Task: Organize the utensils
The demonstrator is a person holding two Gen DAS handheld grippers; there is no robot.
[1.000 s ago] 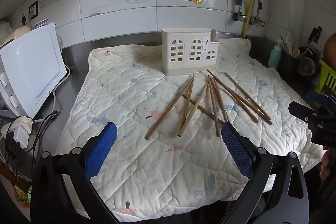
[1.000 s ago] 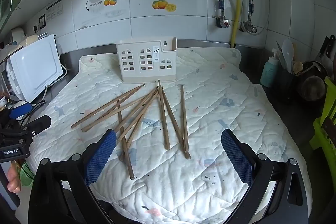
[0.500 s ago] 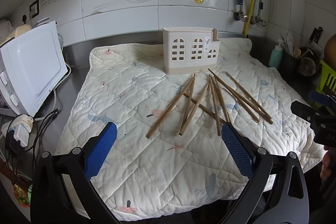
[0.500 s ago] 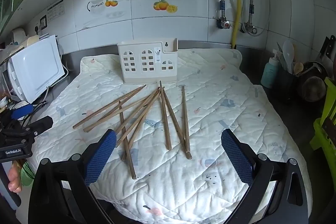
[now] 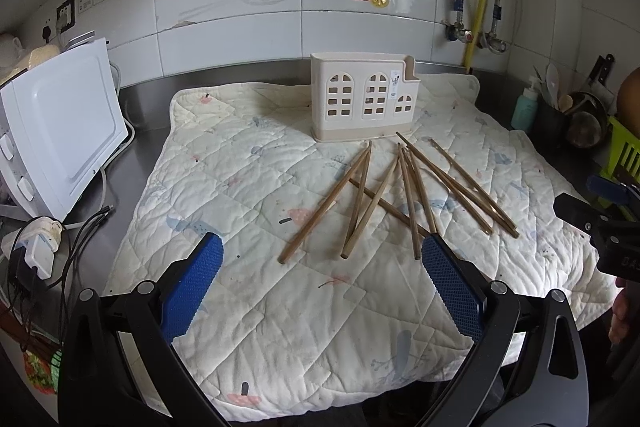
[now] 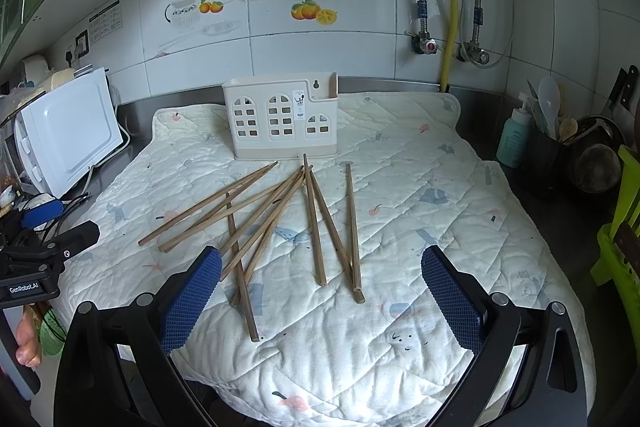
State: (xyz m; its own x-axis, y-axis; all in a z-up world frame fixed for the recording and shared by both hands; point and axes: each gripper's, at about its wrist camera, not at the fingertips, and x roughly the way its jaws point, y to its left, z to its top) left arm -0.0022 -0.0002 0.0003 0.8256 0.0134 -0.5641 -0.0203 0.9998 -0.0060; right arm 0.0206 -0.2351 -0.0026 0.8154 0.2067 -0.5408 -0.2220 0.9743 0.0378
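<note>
Chopsticks (image 6: pixel 280 219) lie before the holder (image 6: pixel 282 121); each hand-held gripper (image 5: pixel 322 283) (image 6: pixel 320 287) gapes wide, gripping nothing.

Steel counter (image 5: pixel 140 183), wall to wall. Quilted mat (image 5: pixel 248 187) covers most of it. On mat: cream holder (image 5: pixel 364 99) at 12 o'clock, upright, near back edge; chopsticks (image 5: pixel 400 191) loose at centre toward 3 o'clock, fanned and crossing, tips just short of holder. Directly on counter: white appliance (image 5: pixel 60 131) at 9 o'clock; plug and cables (image 5: pixel 40 251) at 8 o'clock; bottle (image 5: pixel 525 109) and dark utensil pot (image 5: pixel 554 119) at 2 o'clock.
</note>
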